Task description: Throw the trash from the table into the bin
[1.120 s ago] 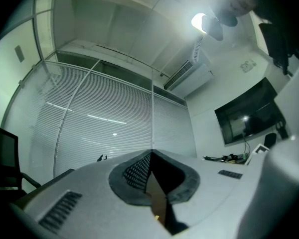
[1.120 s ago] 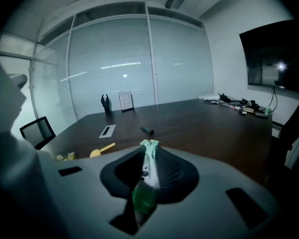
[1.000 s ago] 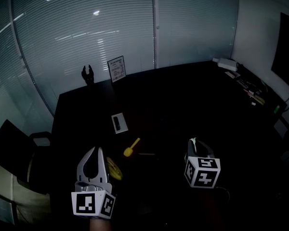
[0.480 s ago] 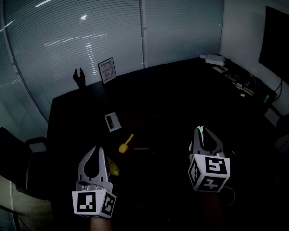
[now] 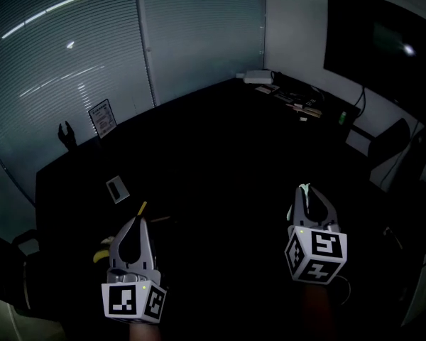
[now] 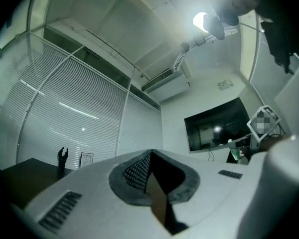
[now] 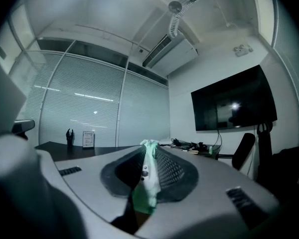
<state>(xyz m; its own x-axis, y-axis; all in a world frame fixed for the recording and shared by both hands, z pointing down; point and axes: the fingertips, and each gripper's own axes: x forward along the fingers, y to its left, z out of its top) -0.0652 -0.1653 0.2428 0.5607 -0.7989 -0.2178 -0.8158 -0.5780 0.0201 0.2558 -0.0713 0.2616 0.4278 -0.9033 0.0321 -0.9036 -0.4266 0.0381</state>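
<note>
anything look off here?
Nothing spilled or broken. Yellow scraps lie loose on the table beside the left gripper, whose jaws are shut on nothing; the right gripper pinches a white-green wrapper. No bin in view.

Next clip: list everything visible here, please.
table: one, black, mid-room
stick-shaped piece: one, yellow, on the table ahead of the left gripper
curved piece: one, yellow, left of that gripper
flat device: one, grey, table's left
framed sign: one, white, far left edge
hand-shaped stand: one, black, beside the sign
box: one, white, far corner
small clutter: several, mixed, far right edge
wall screen: one, black, right wall
chair: at least one, black, below the screen
scrap: one, pale green-white, in the right gripper
left gripper: shut, empty
right gripper: shut on the scrap
</note>
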